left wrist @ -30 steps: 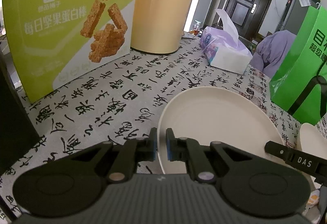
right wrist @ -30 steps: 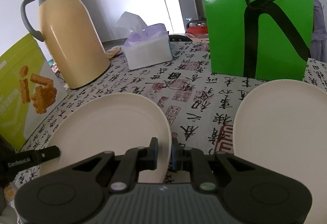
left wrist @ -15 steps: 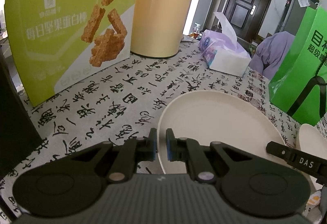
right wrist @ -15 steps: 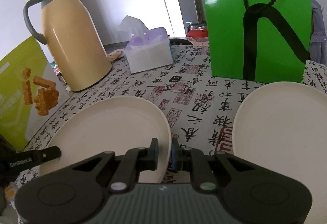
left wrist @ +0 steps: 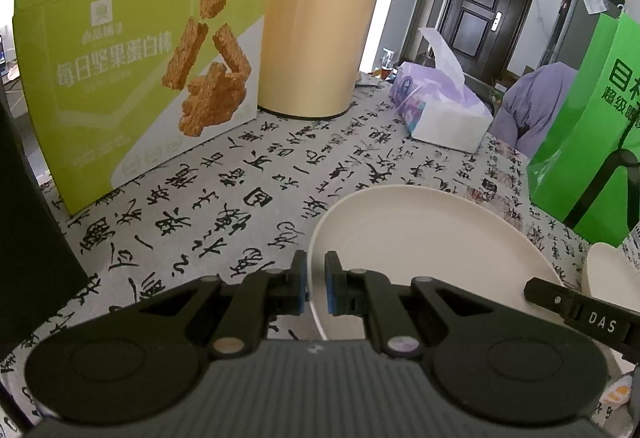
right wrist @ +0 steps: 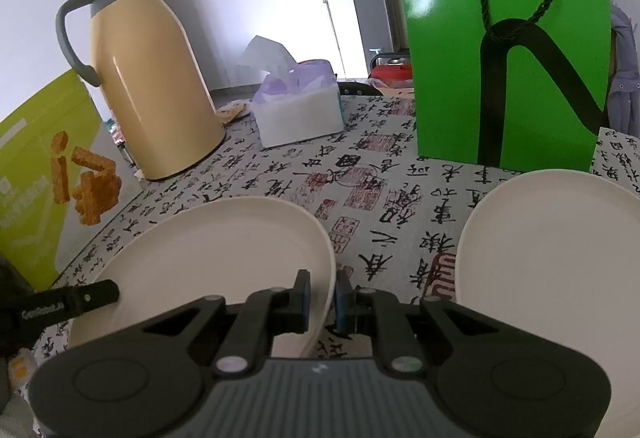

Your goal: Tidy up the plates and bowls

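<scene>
A cream plate (left wrist: pixel 432 250) is held by both grippers over the calligraphy tablecloth. My left gripper (left wrist: pixel 316 288) is shut on its left rim. My right gripper (right wrist: pixel 322 296) is shut on its right rim; the same plate (right wrist: pixel 216 258) fills the lower left of the right wrist view. A second cream plate (right wrist: pixel 556 266) lies on the cloth to the right, and its edge shows in the left wrist view (left wrist: pixel 608 270).
A yellow-green snack box (left wrist: pixel 136 78), a tan thermos (right wrist: pixel 152 78), a tissue box (right wrist: pixel 300 114) and a green paper bag (right wrist: pixel 508 50) stand around the back. A dark object (left wrist: pixel 28 238) is at the left.
Both views have risen slightly and the plate has come up off the cloth with them. Both grippers keep their hold on its rim.
</scene>
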`<state>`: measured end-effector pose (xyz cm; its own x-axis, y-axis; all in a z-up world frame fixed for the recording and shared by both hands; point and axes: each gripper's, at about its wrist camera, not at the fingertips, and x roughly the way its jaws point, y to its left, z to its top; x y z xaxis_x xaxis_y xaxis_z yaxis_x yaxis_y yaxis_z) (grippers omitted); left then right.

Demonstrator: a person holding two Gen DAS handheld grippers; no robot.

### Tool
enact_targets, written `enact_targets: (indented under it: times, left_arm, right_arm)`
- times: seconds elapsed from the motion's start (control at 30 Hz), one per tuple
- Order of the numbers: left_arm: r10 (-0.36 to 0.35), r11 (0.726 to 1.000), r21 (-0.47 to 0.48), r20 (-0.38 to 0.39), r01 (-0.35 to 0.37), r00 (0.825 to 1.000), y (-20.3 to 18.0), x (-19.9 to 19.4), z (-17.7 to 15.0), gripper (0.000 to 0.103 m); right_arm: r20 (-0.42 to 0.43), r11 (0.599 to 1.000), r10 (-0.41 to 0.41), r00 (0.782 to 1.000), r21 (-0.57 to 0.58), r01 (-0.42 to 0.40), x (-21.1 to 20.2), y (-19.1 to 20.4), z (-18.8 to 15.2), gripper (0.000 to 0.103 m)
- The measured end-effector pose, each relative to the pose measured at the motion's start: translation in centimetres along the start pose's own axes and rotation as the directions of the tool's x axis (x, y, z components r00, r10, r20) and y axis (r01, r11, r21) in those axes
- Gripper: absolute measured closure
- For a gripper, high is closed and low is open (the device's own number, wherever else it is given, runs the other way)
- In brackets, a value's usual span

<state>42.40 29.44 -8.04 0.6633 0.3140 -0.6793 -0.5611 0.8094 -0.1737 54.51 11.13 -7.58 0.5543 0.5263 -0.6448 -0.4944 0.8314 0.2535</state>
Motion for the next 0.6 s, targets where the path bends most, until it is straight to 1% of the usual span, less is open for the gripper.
enact_targets:
  times: [0.2,0.37,0.4,0.5,0.53,0.57,0.6]
  left_arm:
    - [0.004,1.000,0.002,-0.023,-0.004,1.000,0.02,0.49,-0.12,0.093]
    - [-0.004,1.000,-0.016,-0.033,0.004,0.999,0.28,0.67,-0.13,0.093]
    - [-0.007,1.000,-0.023,-0.034,0.006,0.999,0.36,0.69,-0.12,0.093]
    - [-0.011,0.999,-0.041,-0.039,0.009,0.999,0.56,0.70,-0.06,0.090]
    - [-0.010,0.999,-0.046,-0.043,0.008,0.999,0.63,0.78,-0.05,0.086]
    - [-0.009,0.999,-0.050,-0.050,0.007,0.999,0.69,0.88,-0.07,0.076]
    - [-0.012,0.998,-0.057,-0.057,0.009,0.998,0.79,0.95,-0.09,0.072]
  right_arm:
    - [-0.016,1.000,-0.001,1.000,0.007,0.001,0.35,-0.11,-0.08,0.091]
    - [-0.031,1.000,0.001,1.000,0.024,0.000,0.55,-0.34,-0.06,0.091]
    - [-0.032,1.000,0.001,0.999,0.025,0.000,0.56,-0.34,-0.03,0.090]
    - [-0.032,1.000,-0.017,0.999,0.023,0.017,0.58,-0.31,0.00,0.084]
    - [-0.034,1.000,-0.020,0.999,0.021,0.021,0.62,-0.30,0.04,0.085]
    - [-0.037,0.999,-0.022,0.999,0.024,0.023,0.65,-0.33,0.07,0.084]
    - [-0.044,0.999,-0.021,0.999,0.028,0.022,0.69,-0.40,0.16,0.084]
